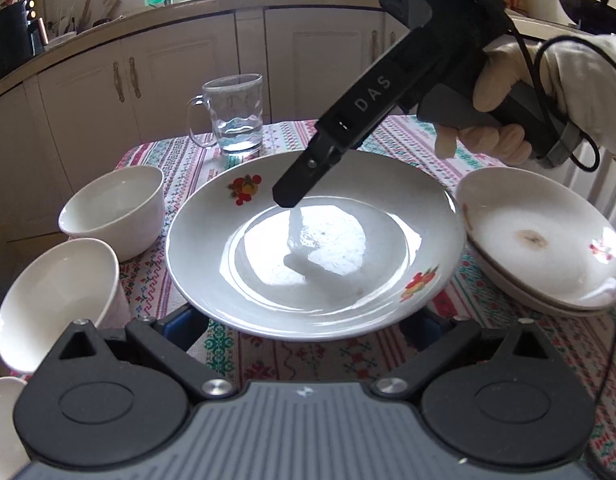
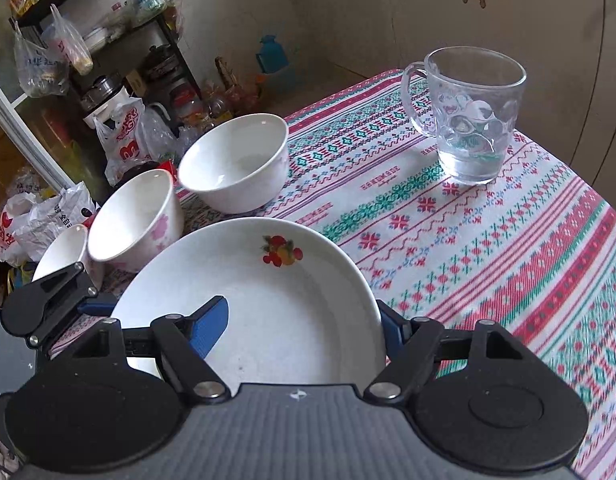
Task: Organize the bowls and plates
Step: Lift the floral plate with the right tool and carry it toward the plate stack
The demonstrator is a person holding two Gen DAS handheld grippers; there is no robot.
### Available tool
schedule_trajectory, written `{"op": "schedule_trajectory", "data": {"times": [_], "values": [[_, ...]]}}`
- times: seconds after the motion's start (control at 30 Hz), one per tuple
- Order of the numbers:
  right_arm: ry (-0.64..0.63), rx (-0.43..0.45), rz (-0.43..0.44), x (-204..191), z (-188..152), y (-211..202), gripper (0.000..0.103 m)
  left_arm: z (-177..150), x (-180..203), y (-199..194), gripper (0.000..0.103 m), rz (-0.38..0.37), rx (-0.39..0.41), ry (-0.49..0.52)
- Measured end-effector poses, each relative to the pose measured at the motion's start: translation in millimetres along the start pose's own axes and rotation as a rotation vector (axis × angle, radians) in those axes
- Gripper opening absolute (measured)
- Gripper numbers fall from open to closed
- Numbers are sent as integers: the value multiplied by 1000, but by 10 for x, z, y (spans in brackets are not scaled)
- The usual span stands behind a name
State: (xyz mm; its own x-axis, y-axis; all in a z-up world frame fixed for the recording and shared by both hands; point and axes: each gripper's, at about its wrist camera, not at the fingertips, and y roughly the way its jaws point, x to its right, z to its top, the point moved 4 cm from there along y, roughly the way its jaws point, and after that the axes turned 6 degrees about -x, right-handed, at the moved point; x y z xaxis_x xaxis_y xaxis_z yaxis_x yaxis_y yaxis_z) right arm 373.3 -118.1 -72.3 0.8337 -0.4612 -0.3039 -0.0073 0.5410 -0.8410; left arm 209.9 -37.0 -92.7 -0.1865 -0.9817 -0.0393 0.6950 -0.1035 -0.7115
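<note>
A big white plate with fruit decals (image 1: 312, 252) sits in the middle of the patterned tablecloth (image 1: 308, 356), nearer the viewer than anything else on the table. The left gripper (image 1: 308, 322) is at its near edge, fingers set wide with the blue pads mostly hidden under the rim — spread, not closed on anything that can be seen. From the right wrist view the right gripper (image 2: 304, 326) has its fingers spread too: the left blue pad (image 2: 210, 328) lies over the inside of the plate (image 2: 268, 300), the right one sits just outside the rim, so the rim passes between them, though whether the pads press it cannot be told.

In the left wrist view a gloved right hand (image 1: 520, 92) holds the right gripper's body, whose dark finger points down over the plate's well.

To the right of the big plate lies a stack of shallow plates (image 1: 548, 248), the top one stained brown in its middle — just beside the big plate's rim. On the left stand three bowls: a plain white bowl (image 2: 236, 160) furthest back, a bowl with pink flowers (image 2: 136, 216) nearer and tilted, and a smaller white bowl (image 2: 64, 252) at the table's edge, partly hidden by the left gripper.

At the far side of the cloth stands a glass mug (image 1: 236, 112) with a little water in it, well apart from the bowls.
</note>
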Motion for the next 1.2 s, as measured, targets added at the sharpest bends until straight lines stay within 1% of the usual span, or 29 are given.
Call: {"op": "schedule_trajectory", "data": {"times": [0.33,0.6,0.83,1.2], "values": [[30,31,-37,-221,-288,-274,82,19,147,-312,100,-24,29,63],[67,74,-80,-310,-564,-586,82,50,354,-378,100,-67,38,130],[123,97,-124,-263,-886,-787,82,58,599,-361,100,-124,34,188],[228,135,-195,-86,-1441,-1096,82,99,1023,-270,100,-211,28,278]]}}
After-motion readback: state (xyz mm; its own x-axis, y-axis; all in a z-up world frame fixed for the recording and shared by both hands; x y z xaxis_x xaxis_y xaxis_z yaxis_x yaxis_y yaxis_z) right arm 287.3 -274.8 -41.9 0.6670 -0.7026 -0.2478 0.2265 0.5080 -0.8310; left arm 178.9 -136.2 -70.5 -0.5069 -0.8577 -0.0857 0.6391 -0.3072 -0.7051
